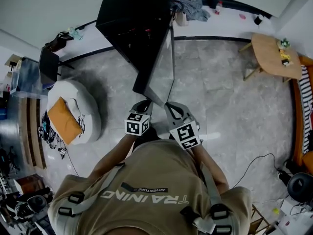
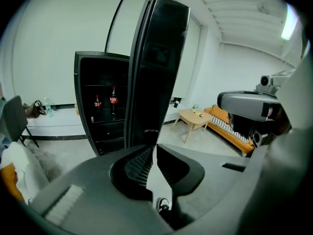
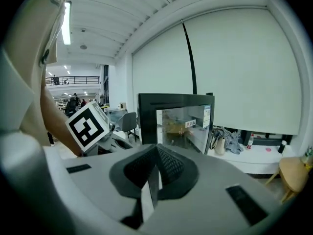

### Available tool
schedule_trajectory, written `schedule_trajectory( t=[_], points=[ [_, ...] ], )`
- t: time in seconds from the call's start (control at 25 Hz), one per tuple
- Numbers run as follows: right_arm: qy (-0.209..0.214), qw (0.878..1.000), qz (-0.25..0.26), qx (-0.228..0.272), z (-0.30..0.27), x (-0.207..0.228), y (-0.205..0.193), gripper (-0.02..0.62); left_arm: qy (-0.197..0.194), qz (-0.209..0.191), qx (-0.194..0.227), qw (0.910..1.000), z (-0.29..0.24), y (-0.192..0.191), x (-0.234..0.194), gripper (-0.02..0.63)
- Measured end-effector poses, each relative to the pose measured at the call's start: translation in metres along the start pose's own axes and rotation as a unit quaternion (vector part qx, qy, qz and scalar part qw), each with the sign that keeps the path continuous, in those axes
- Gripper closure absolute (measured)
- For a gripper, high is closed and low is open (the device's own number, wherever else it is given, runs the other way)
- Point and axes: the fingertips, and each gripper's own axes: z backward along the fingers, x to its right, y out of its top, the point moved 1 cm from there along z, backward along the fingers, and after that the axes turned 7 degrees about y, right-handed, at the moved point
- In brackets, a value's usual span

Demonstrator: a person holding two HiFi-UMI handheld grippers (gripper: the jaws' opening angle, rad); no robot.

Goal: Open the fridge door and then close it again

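The black fridge (image 1: 128, 21) stands with its door (image 1: 164, 70) swung wide open, the door's free edge between the left hand-held gripper (image 1: 144, 104) and the right hand-held gripper (image 1: 172, 106), both with jaws pressed together, holding nothing.

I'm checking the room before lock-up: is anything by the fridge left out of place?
Yes: the fridge door stands wide open, swung out into the room. That leaves two bottles on a shelf inside the fridge exposed. Nothing looks spilled or damaged.
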Motion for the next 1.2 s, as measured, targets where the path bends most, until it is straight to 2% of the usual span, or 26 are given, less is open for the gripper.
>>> schedule_trajectory(
  t=[0.52,0.76,0.96,1.2],
  points=[
    [-0.056,0.998,-0.030,-0.016,0.030,0.011,-0.009,0.600,-0.016,0.014,-0.019,0.9996,-0.006,-0.003,0.033,0.581],
    [-0.089,0.995,-0.034,-0.010,0.046,0.020,-0.008,0.598,-0.023,0.001,-0.020,0.9995,-0.010,-0.001,0.053,0.598],
    [-0.071,0.997,-0.028,-0.011,0.062,0.032,-0.015,0.598,-0.012,0.007,-0.028,0.9995,-0.015,-0.002,0.075,0.604],
    [-0.036,0.999,-0.012,-0.016,0.086,0.069,-0.023,0.598,0.023,0.037,-0.028,0.9987,-0.026,0.003,0.101,0.604]
  ],
)
